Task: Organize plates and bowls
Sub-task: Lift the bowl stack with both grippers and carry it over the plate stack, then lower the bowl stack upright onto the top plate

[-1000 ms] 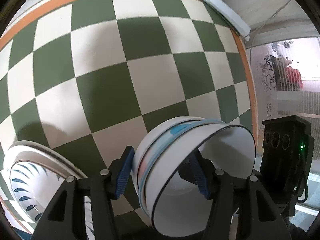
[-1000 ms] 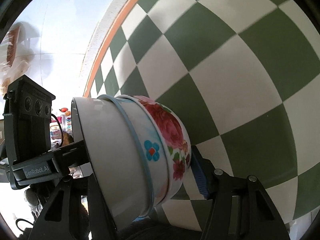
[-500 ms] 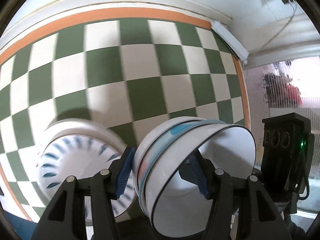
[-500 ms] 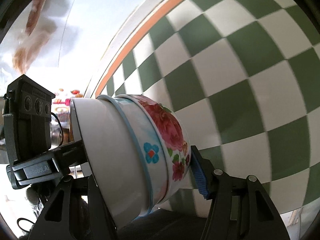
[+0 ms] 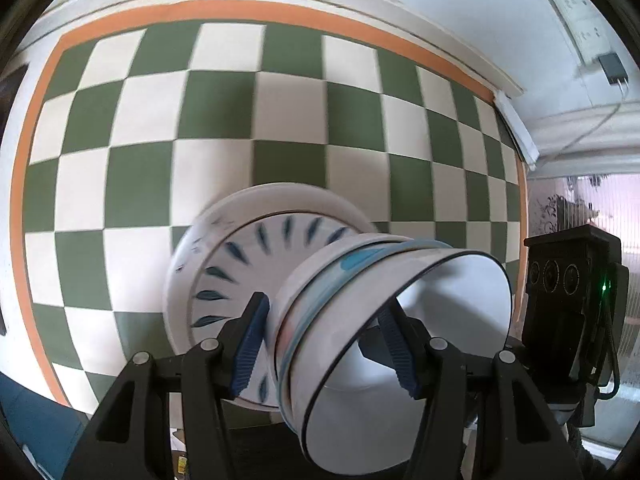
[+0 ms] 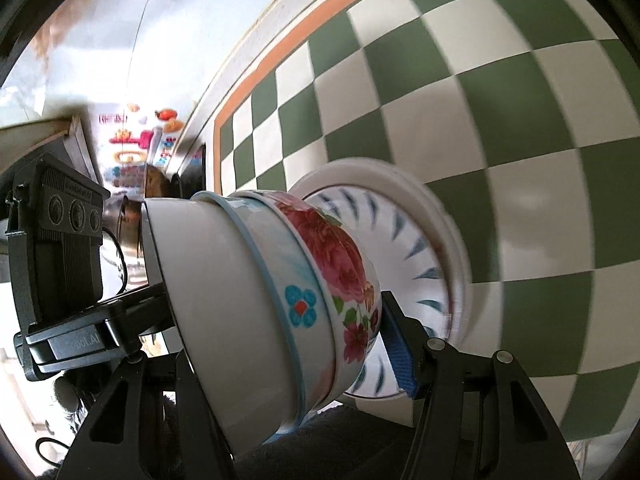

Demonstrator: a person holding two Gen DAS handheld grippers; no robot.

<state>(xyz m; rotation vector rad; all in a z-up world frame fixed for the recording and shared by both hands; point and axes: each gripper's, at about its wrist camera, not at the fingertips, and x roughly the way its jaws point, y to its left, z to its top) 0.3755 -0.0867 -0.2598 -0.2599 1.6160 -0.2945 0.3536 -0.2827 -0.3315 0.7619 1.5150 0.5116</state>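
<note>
A nested stack of bowls (image 5: 360,308) is held between both grippers, tilted on its side. Its inner bowl is plain white; the outer ones show a blue rim and red flowers (image 6: 332,256). My left gripper (image 5: 324,352) is shut on the stack's rim, one finger inside and one outside. My right gripper (image 6: 280,340) is shut on the stack from the opposite side. Behind the stack, a pile of white plates with blue leaf marks (image 5: 240,264) lies on the checkered table; it also shows in the right wrist view (image 6: 416,248).
The table has a green-and-white checkered cloth (image 5: 152,120) with an orange border (image 5: 240,8). A white wall with a power socket (image 5: 580,20) stands behind. The other gripper's black camera housing (image 5: 568,280) is at the right.
Both grippers have moved with the bowl stack, still shut on it. The plate pile has come from the left edge of view to just behind the stack. More of the table shows.
</note>
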